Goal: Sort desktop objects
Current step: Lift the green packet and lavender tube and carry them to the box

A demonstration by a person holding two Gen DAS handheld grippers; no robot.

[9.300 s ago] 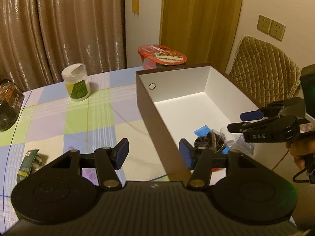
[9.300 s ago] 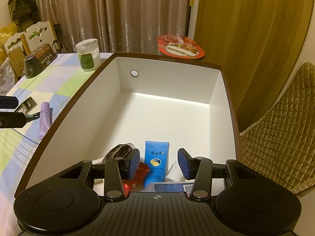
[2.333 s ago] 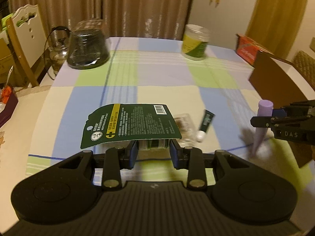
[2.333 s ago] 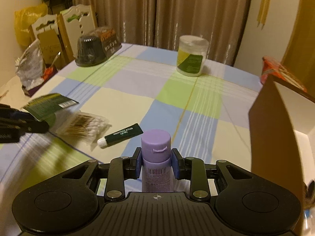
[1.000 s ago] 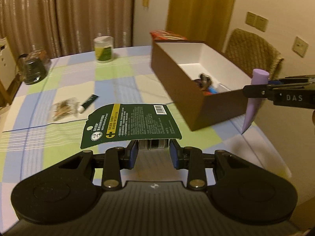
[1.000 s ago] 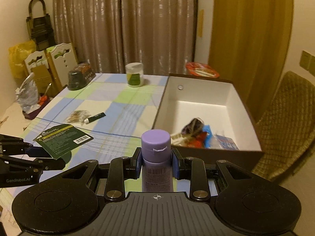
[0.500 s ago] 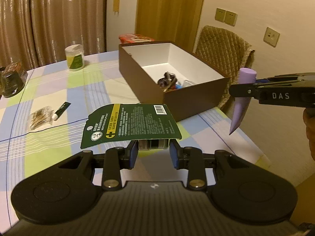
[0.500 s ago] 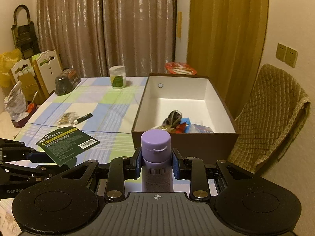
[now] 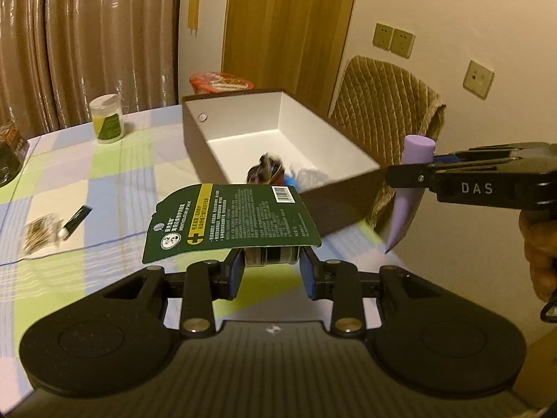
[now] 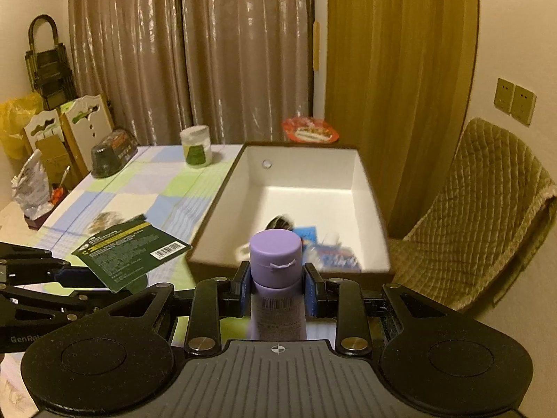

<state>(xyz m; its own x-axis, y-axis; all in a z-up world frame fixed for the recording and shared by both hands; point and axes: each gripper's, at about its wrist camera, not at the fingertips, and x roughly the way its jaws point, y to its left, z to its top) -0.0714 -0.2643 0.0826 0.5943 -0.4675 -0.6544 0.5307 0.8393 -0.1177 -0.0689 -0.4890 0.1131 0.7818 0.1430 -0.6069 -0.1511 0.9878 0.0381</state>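
Left tool (image 9: 271, 271): narrowly parted, blue pads pressed on the small dark pack at the base of a green carded packet (image 9: 231, 221); the card juts forward and up from the pads, printed back and barcode facing the camera, held in the air above the bench (image 9: 104, 181). Right tool (image 10: 277, 287): likewise narrowly parted, clamped on the neck of a purple tube (image 10: 276, 278) just below its cap, cap end forward; in the left wrist view the same tube (image 9: 405, 202) hangs cap-up, its flat tail pointing down, beside the near right corner of the box. A hand (image 9: 539, 244) grips the right tool's handle. Beyond both tools: an open brown box (image 10: 216, 205) with white interior, standing on the checked cloth, with a dark bundle, a blue packet and blurred items at its near end. Left of the box on the bench: a cotton-swab bag (image 9: 38, 233) touching a small dark tube (image 9: 75, 223). Farther back: a white jar (image 10: 195, 149), a dark domed container (image 10: 111, 153) and a red-lidded bowl (image 10: 310, 130) behind the box
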